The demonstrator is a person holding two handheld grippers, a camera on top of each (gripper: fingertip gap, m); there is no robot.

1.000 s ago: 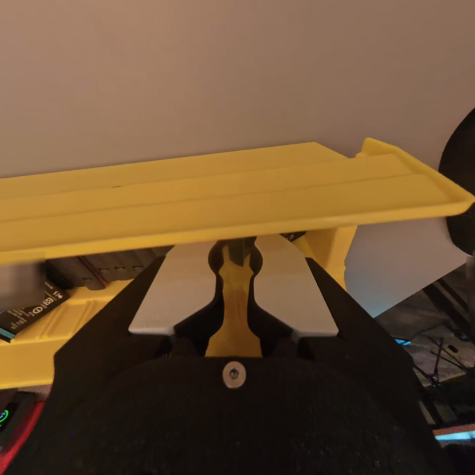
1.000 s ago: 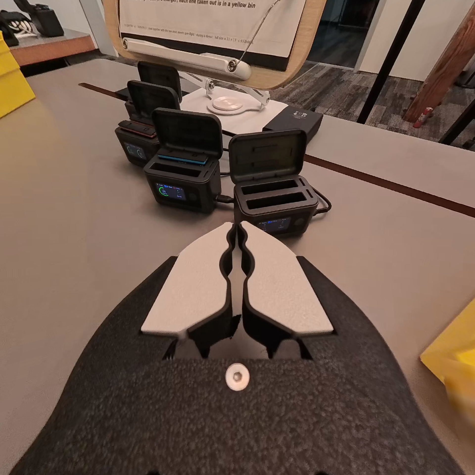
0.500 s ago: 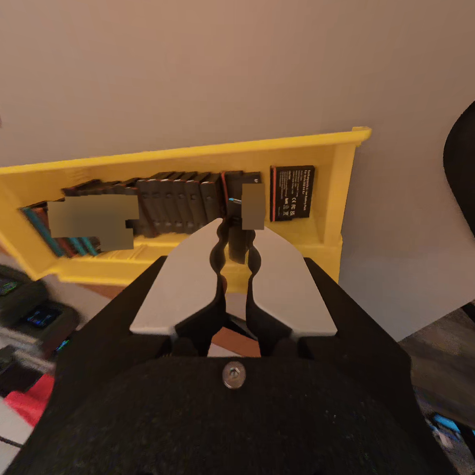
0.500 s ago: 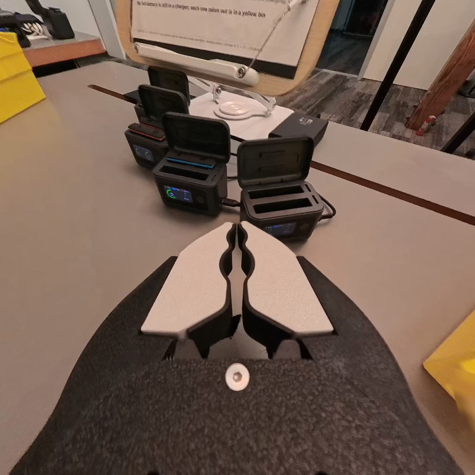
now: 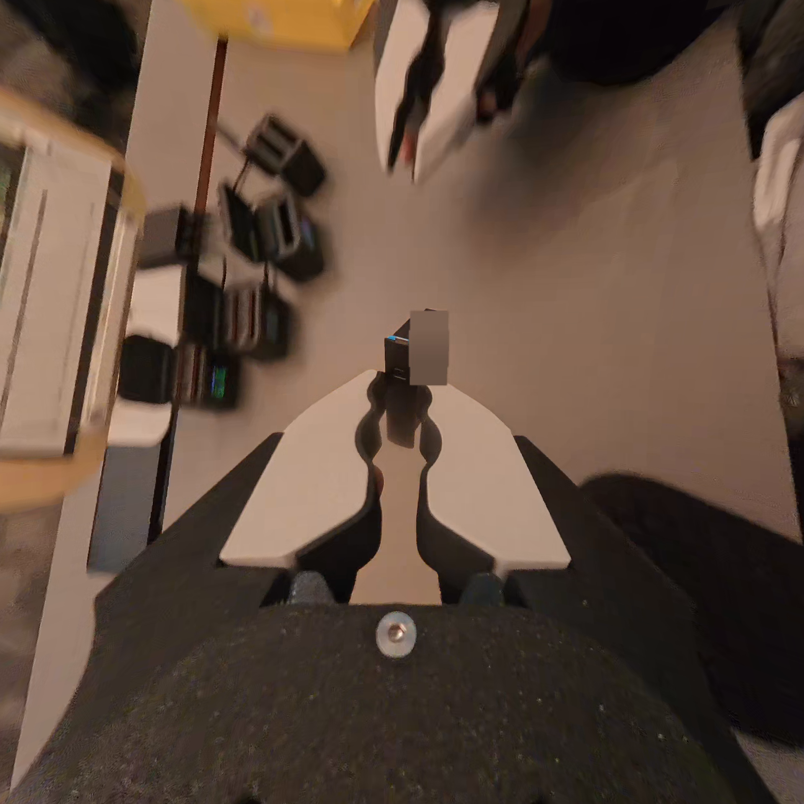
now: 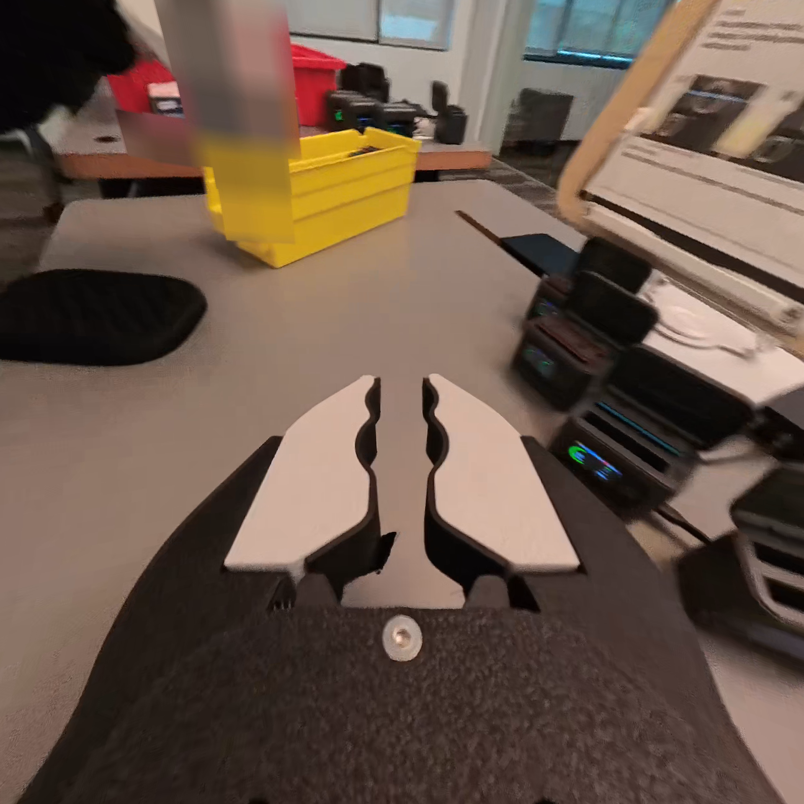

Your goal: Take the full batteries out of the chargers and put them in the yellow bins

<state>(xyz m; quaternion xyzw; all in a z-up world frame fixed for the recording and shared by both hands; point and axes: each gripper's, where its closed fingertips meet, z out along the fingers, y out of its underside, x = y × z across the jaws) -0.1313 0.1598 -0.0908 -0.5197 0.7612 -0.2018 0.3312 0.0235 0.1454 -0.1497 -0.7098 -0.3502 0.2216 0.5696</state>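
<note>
My left gripper [image 5: 400, 387] is shut on a black battery [image 5: 396, 361] with a blue edge and holds it above the grey table [image 5: 565, 304]. Several black chargers [image 5: 278, 243] with open lids stand in a row to its left. A yellow bin [image 5: 278, 21] is at the top edge of this view. My right gripper [image 6: 401, 383] is open and empty, low over the table. It faces the yellow bin [image 6: 348, 191], which holds batteries. The chargers [image 6: 609, 461] are to its right; one has a blue-edged battery in a slot. The right gripper also shows blurred in the left wrist view [image 5: 417, 108].
A board on a stand with a printed sheet [image 6: 696, 130] rises behind the chargers. A black pad [image 6: 87, 313] lies at the table's left. A red bin [image 6: 313, 74] and more chargers [image 6: 374, 108] sit on another table behind. Across from one pair of fingers to the other is roughly 15 cm.
My left gripper has swung away from the yellow bin to above the table, with the battery in it. My right gripper has opened and turned from the chargers toward the yellow bin.
</note>
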